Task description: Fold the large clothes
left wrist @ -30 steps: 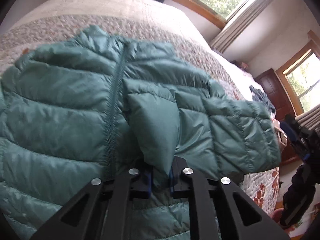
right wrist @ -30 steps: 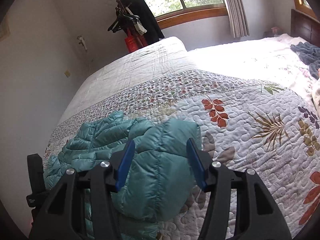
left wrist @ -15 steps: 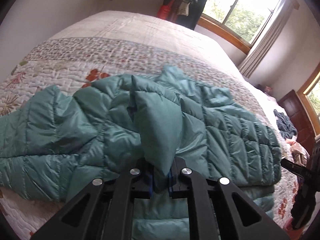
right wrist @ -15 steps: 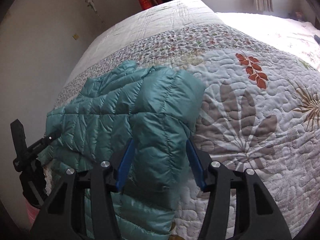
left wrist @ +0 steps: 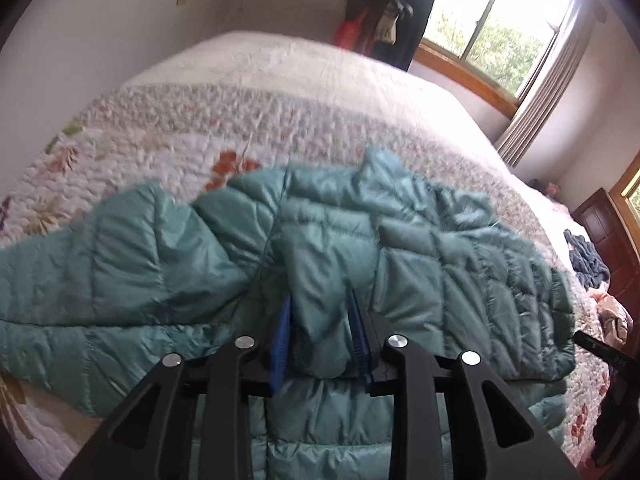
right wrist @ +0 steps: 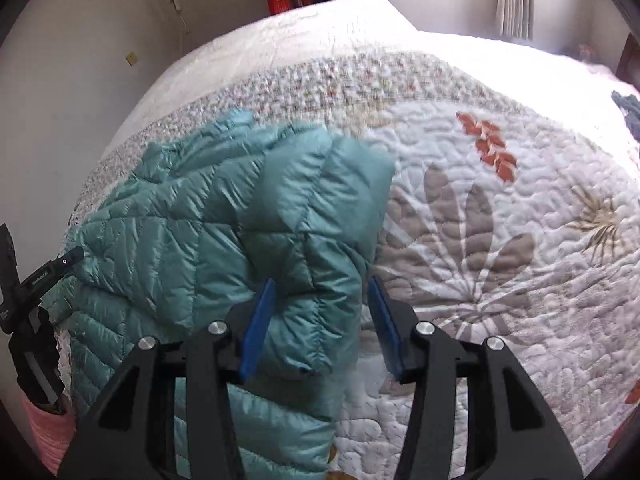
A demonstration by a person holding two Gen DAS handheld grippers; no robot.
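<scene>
teal jacket (left wrist: 420, 264) lies between both tools' parted fingers.

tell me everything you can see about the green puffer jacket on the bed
The puffer jacket is teal-green, shiny and quilted in padded rows, with a zip line down its front. It lies spread and rumpled on the floral quilt, one sleeve stretched sideways, another folded across the body. A padded cuff sits between the open blue fingers of the left gripper. The right gripper is open too, straddling the folded sleeve's end. Whether either touches the fabric is unclear.
</scene>
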